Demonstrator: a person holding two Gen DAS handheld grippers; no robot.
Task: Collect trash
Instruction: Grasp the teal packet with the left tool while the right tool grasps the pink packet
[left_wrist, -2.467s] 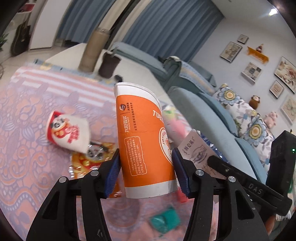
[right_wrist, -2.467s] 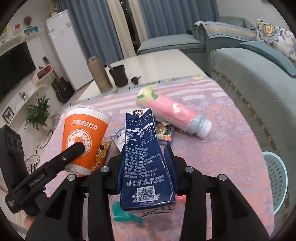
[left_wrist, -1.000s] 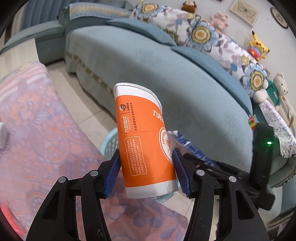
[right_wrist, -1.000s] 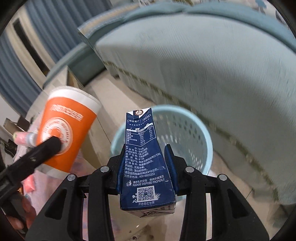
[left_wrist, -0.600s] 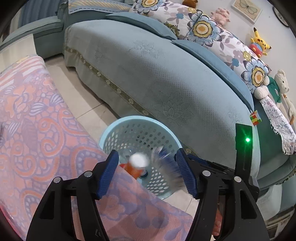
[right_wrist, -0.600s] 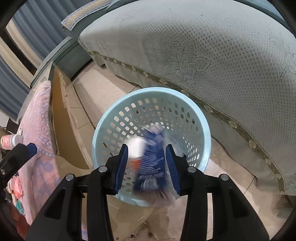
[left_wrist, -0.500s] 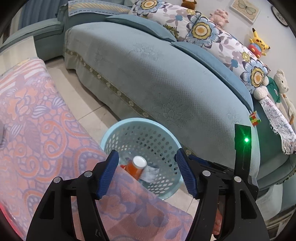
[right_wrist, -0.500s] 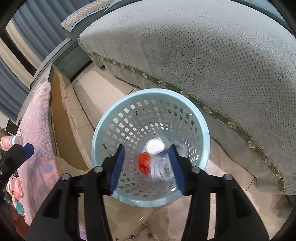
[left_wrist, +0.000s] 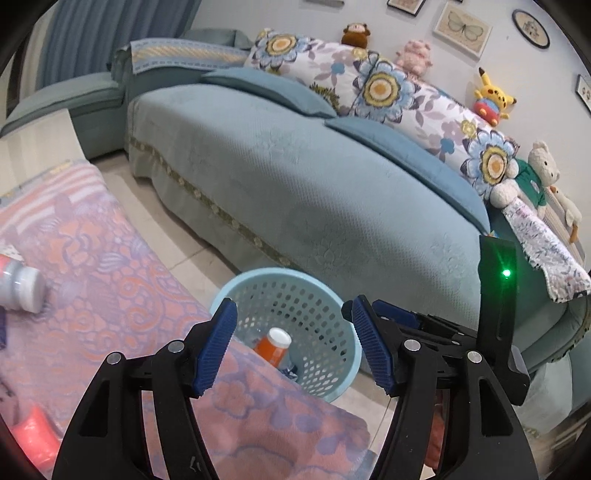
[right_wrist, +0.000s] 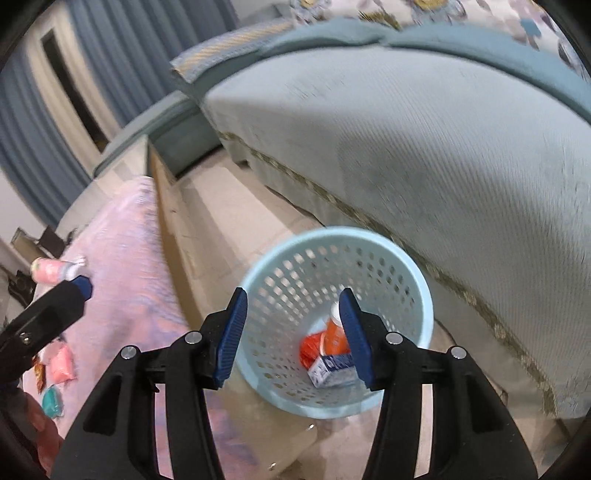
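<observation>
A light blue perforated basket stands on the floor between the table and the sofa. The orange paper cup and the dark blue carton lie inside it. My left gripper is open and empty above the table edge near the basket. My right gripper is open and empty above the basket. A pink bottle lies on the tablecloth.
A blue-green sofa runs behind the basket, with flowered cushions and plush toys. The table with a pink patterned cloth holds more wrappers at its left, among them a pink one and a teal one.
Both grippers opened over the basket; the orange cup and blue carton fell in and now lie still. Both views have since tilted up and back from the basket.
</observation>
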